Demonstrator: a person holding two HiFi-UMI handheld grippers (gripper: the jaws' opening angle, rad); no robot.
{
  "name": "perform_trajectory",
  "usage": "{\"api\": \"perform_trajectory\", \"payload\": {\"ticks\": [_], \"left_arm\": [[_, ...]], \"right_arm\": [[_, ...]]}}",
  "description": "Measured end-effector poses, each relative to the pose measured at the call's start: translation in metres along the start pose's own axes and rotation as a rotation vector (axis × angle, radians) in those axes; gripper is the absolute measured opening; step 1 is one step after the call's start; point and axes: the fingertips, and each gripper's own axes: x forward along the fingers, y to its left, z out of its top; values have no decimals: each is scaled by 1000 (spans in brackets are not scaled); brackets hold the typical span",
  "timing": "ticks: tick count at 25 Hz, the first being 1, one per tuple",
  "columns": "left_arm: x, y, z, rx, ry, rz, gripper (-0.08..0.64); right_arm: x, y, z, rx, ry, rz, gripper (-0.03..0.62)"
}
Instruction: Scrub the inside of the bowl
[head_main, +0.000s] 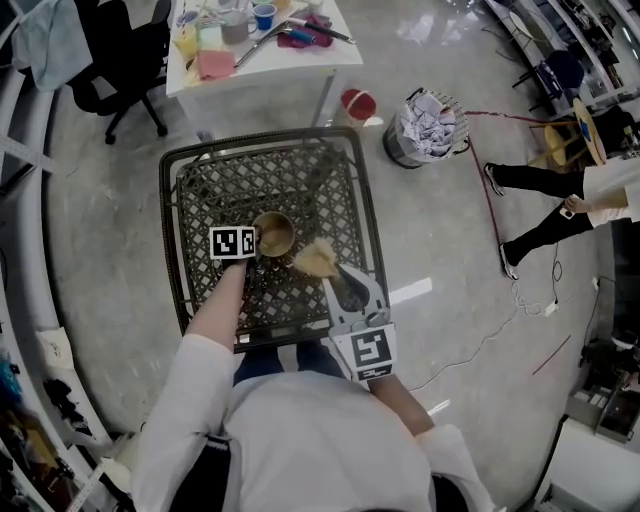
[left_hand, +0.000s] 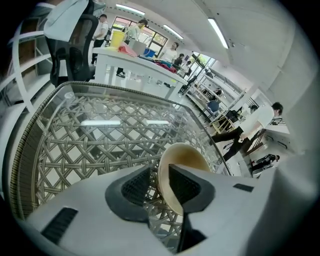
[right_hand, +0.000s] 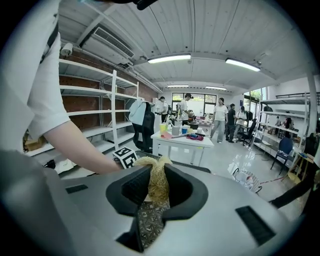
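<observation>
The bowl (head_main: 273, 234) (left_hand: 182, 160), tan inside, stands near the middle of the wicker table (head_main: 172, 230) (left_hand: 100, 140), on its glass top. My left gripper (head_main: 256, 243) (left_hand: 160, 187) straddles the near rim: one jaw is inside the bowl, the other outside, and they stand a little apart. The outer pad is clear of the wall, so there is no clamp on the bowl. My right gripper (head_main: 325, 266) (right_hand: 157, 187) has its jaws closed on a straw-coloured scrubber (head_main: 314, 258) (right_hand: 156, 180), with the fibres bunched between the pads and tufting out past them. The scrubber sits just beside the bowl on its right, outside it; I cannot tell whether it touches. Beyond the wicker table are a white table (head_main: 300, 62) with clutter, a black chair (head_main: 120, 50) to its left, a bin (head_main: 425, 128) of crumpled paper on the floor and a person (head_main: 560, 190) at the right edge.
</observation>
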Motion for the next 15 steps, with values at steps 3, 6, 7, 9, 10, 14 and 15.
{"api": "perform_trajectory", "payload": {"ticks": [3,6,7,9,10,14,15], "left_arm": [[-4,0,1,-6,-8,-3,146],[-11,-1,5,7,-32,6,146],[-14,-1,7,11,-43,11,146],[-19,-3,11,18,-68,18,146],[-22,-4,13,22,-81,19,146],[-36,-7,25,59,-138,33,146],[-41,-9,30,70,-158,35,146]], "right_arm": [[0,0,3,-4,-5,0,89],[-1,0,5,-8,-11,0,89],[-1,0,6,-9,-14,1,89],[-1,1,8,-12,-19,4,89],[-1,2,8,-13,-22,6,89],[1,5,14,-16,-37,19,89],[1,5,16,-18,-41,23,89]]}}
